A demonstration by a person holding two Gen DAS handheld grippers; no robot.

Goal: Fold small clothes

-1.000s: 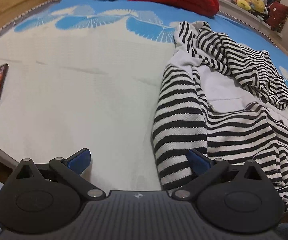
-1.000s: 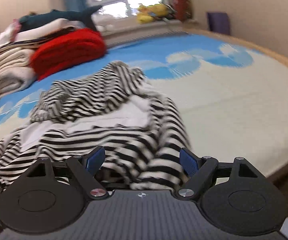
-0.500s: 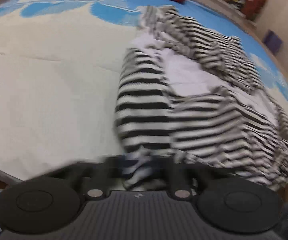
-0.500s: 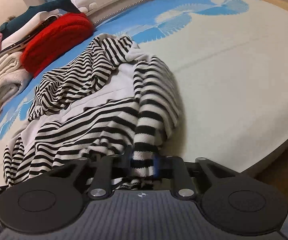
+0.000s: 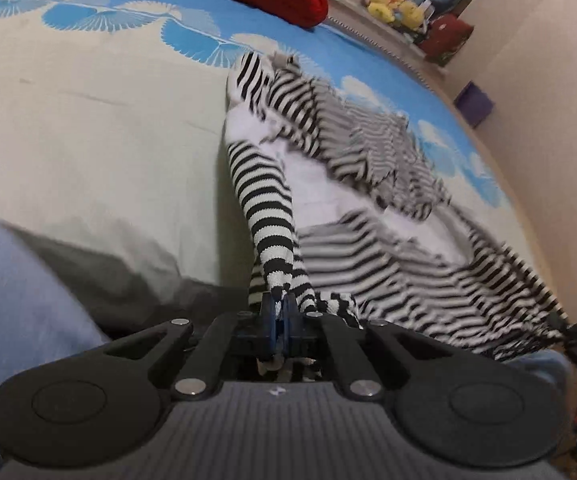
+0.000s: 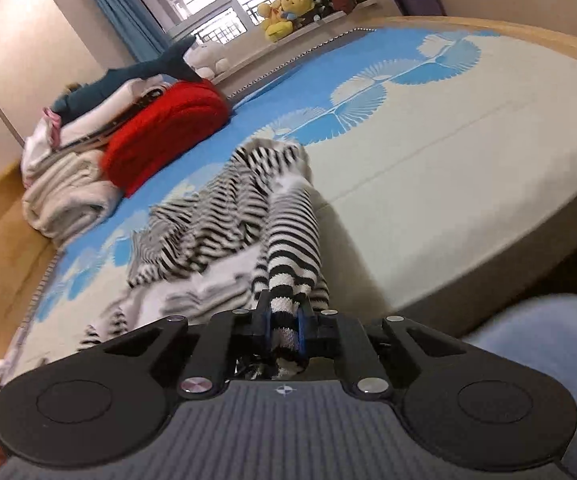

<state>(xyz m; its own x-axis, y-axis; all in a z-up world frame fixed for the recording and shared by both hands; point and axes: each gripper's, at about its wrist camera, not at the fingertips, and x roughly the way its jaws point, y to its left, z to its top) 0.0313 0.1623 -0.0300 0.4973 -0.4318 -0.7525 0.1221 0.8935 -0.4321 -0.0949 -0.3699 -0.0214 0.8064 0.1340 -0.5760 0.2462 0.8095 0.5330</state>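
Note:
A black-and-white striped garment lies crumpled on the bed, stretched toward the near edge. My left gripper is shut on one striped end of it, pulled taut off the bed edge. My right gripper is shut on another striped end of the same garment. Both held ends hang between the blue pads. The garment's middle is bunched and partly blurred.
The bed has a cream and blue fan-patterned cover. A red folded blanket and stacked pale linens sit at the far side. Plush toys line the window sill. The person's blue-clad leg is close by.
Both grippers went from open beside the garment to shut on its striped ends. They have pulled the ends back over the near bed edge, stretching the cloth.

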